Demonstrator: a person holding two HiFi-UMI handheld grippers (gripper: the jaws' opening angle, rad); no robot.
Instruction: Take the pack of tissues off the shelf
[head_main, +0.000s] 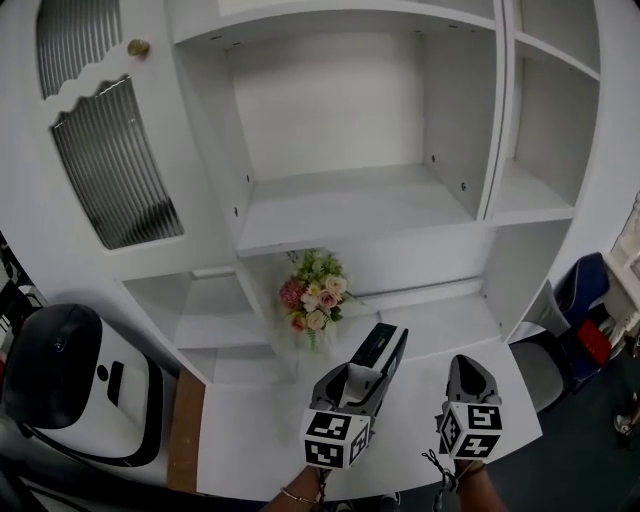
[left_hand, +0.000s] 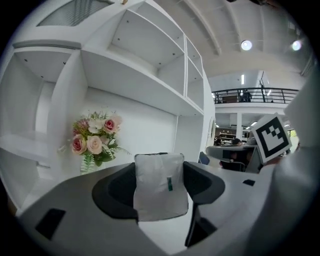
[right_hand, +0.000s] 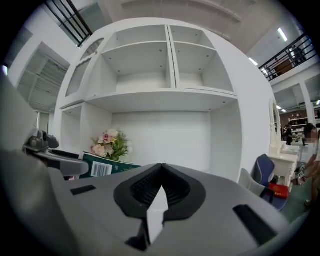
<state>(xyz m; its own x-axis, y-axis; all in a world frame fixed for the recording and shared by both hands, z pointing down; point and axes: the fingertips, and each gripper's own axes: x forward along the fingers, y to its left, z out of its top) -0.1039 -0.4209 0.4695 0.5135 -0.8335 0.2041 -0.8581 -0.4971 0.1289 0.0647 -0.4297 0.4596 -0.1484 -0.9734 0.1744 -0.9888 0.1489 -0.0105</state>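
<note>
Our left gripper (left_hand: 160, 172) is clamped on the pack (left_hand: 160, 187). The pack sits end-on between the fingers (left_hand: 116, 189), with both pads pressed to its sides, and most of its length reaches out past the tips. Our right gripper (right_hand: 161, 175) is closed on nothing, its tips meeting. From there the pack lies off to the left, just beside it.

We judge the pack light and soft. It is tissue under thin film, so it gives under the squeeze instead of breaking. The film looks slick, and the hold is near one end. The long free part could therefore sag or swivel between the pads if we swing fast. A grip nearer the middle, across the narrow width, would steady it. Failing that, the closed right gripper could prop the far end from below.

Ahead of the left fingers and slightly to their left stand the flowers (head_main: 315, 293), near the pack's far end and easy to topple. Above and beyond them runs the front edge of the shelf (head_main: 340, 215). Below the fingers lies the white counter (head_main: 260, 420). The pack appears to hang clear over it, already out from under the boards. The open room is back toward us. To the right, a chair (head_main: 585, 290) stands well apart.
</note>
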